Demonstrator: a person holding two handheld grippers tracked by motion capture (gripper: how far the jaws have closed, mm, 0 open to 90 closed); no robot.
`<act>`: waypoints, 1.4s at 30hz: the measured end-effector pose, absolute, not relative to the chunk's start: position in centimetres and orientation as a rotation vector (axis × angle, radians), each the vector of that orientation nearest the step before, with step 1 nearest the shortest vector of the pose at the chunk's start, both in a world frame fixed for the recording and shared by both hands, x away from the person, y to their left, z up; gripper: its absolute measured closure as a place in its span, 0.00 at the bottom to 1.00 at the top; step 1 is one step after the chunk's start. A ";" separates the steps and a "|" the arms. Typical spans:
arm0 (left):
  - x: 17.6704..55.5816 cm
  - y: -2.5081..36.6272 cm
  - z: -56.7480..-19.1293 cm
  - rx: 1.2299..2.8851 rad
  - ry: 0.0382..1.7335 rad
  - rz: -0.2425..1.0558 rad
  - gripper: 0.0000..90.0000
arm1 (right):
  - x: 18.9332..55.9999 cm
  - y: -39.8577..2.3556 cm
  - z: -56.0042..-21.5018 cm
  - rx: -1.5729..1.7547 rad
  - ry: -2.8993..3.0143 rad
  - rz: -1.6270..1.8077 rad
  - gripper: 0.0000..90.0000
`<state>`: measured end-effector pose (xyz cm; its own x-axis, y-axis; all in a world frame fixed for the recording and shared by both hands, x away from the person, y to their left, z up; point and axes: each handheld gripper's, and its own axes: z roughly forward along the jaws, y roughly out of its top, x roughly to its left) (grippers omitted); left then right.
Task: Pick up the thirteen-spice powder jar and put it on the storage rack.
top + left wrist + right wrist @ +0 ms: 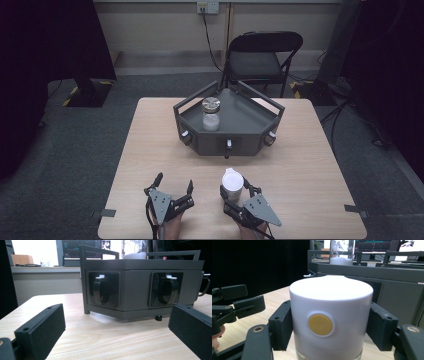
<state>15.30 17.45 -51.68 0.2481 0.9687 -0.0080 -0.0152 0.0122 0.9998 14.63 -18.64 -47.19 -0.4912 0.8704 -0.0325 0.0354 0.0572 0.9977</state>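
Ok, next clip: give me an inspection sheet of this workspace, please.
Surface: light wood table, bare around the items.
Job's things: white-capped container with a yellow dot; glass jar with a metal lid in the grey tray.
Clutter: nothing seen.
Grippers: right gripper shut on the container; left gripper open, jaws apart over the table.
Cables: one from wall socket down behind the chair.
Surroundings: folding chair, grey carpet.

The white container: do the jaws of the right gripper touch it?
Touching. The right gripper view shows both black pads pressed against the sides of the white container.
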 end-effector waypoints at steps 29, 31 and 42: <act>15.3 17.5 -51.7 1.298 1.012 1.021 0.00 | 20.4 -22.1 -41.0 0.875 1.671 1.623 0.33; 15.3 17.5 -51.7 1.298 1.011 1.021 0.00 | 20.9 -22.1 -40.5 0.884 1.661 1.620 0.33; 15.3 17.5 -51.7 1.297 1.014 1.023 0.00 | 24.0 -21.3 -36.9 0.950 1.612 1.575 0.33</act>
